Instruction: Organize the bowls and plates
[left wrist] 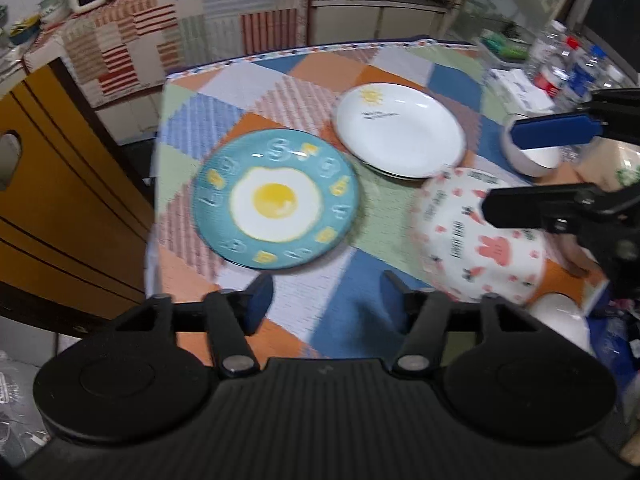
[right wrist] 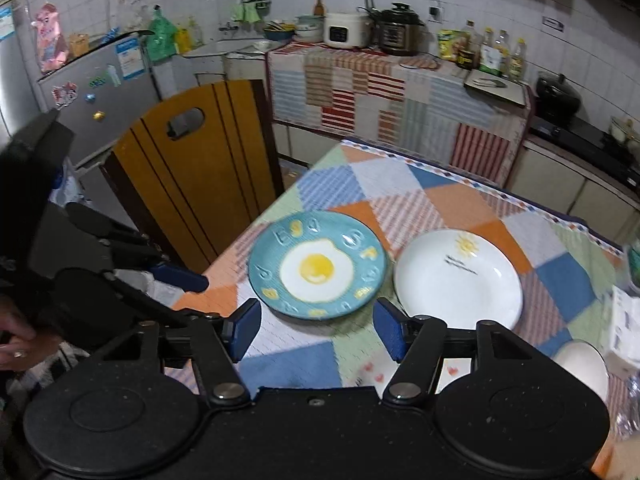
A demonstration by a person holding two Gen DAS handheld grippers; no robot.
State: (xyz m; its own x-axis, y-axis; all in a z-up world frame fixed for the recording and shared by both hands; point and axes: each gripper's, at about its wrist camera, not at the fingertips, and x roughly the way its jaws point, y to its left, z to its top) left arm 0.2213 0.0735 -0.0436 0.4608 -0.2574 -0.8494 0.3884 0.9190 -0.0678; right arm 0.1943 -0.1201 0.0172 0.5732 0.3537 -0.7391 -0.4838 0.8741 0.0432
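Hovering above the patchwork tablecloth [left wrist: 304,320], the left gripper [left wrist: 320,300] has its tongs spread with nothing between them; the right gripper [right wrist: 316,330] is likewise spread and empty. From the left wrist view, the egg plate [left wrist: 276,199] lies at ten o'clock, the white sun plate [left wrist: 400,130] at one o'clock just beside it, and a pink-printed bowl [left wrist: 480,240] at three o'clock, with a small white bowl [left wrist: 532,160] beyond. These look like glazed ceramic: stiff, rather heavy, slick and breakable. I would pinch each by its raised rim, at the near edge.
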